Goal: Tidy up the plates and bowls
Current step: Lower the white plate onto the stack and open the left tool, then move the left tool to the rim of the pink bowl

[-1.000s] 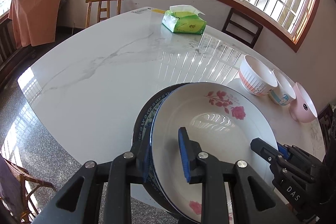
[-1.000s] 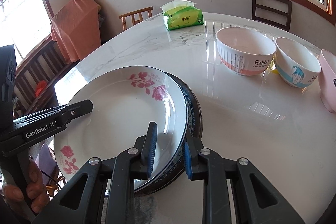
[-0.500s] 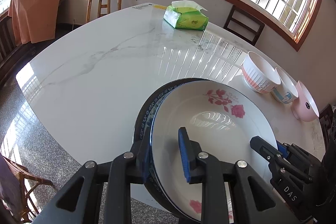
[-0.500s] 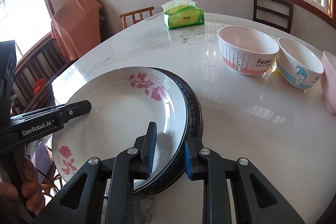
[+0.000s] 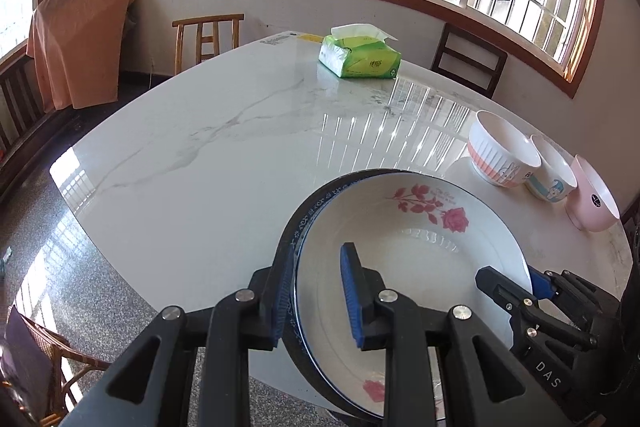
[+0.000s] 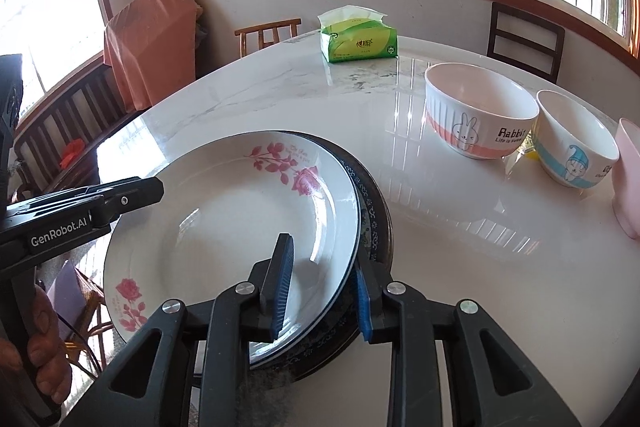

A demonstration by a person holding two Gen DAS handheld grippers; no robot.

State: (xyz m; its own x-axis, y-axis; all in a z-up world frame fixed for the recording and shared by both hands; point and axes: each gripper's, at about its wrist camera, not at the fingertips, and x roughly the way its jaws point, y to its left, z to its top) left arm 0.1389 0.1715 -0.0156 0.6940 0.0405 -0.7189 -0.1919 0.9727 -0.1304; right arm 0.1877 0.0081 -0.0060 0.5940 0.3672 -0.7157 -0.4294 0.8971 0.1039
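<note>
the rose plate [image 6: 240,227] sits stacked on the dark plate [image 6: 376,223] at the tabletop's [image 5: 224,163] near edge. left gripper [image 5: 316,291] clamps their left rims; right gripper [image 6: 322,291] straddles the right rims, jaws opening.
</note>
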